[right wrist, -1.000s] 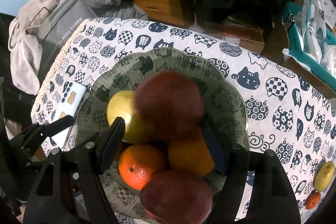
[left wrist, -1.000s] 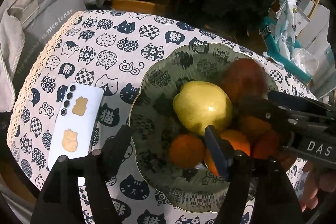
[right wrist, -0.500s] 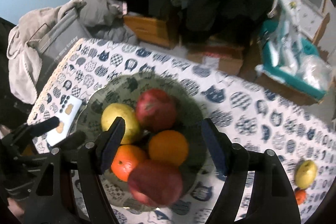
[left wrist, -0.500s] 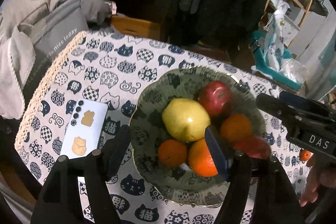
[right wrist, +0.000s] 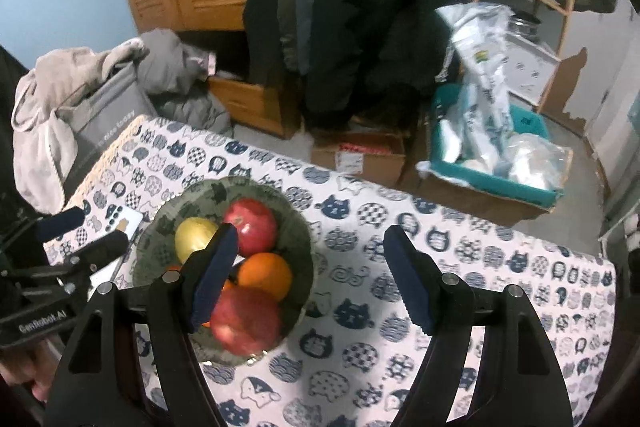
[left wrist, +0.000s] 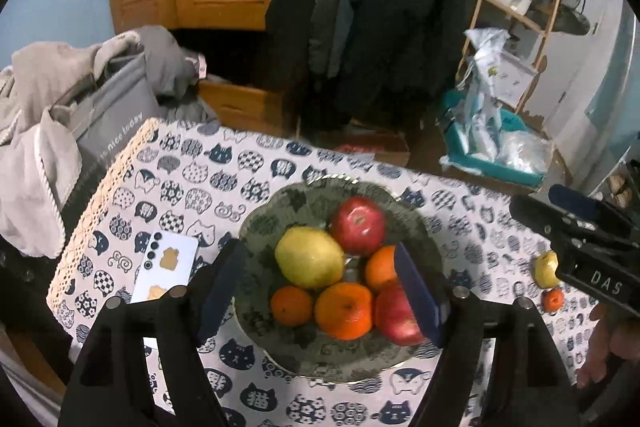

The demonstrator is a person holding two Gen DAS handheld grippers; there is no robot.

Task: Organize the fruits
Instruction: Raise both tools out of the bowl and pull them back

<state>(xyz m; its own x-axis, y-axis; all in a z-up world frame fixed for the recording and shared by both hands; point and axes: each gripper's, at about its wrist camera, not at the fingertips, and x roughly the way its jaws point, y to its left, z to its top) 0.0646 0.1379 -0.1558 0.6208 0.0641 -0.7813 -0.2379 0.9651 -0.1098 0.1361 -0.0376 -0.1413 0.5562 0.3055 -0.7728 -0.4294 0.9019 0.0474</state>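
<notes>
Both tongs hang above the counter [left wrist: 280, 163], which is covered in a white cloth printed with navy cat faces. The landmark is the dark green patterned bowl [left wrist: 280, 211] with a scalloped rim, and it is loaded. Inside it sit a large yellow pear-shaped fruit [left wrist: 309, 257], a red apple [left wrist: 358, 225] just behind that, a small orange tangerine [left wrist: 291, 305] at the bowl's near side, a bigger orange [left wrist: 344, 311] touching it, another orange [left wrist: 380, 269] partly behind a finger, and a second red apple [left wrist: 394, 315] at the near right.

The left tongs [left wrist: 320, 287] are spreading, jaws widening right now, with nothing pinched between the blue pads; the fruit seen through the gap lies down in the bowl. The right tongs [right wrist: 310, 277] stand apart too, empty, with bare cloth between them just right of the bowl.

Left of the bowl, close to its rim, lies a white smartphone [left wrist: 166, 273], camera side up, with two tan stickers. Well off to the bowl's right, near the counter edge, wait a small yellow fruit [left wrist: 545, 269] and a tiny orange fruit [left wrist: 553, 299], touching or nearly so. Beyond the bowl's far left corner, a grey fabric bag [left wrist: 108, 115] sits draped with pale clothing.
</notes>
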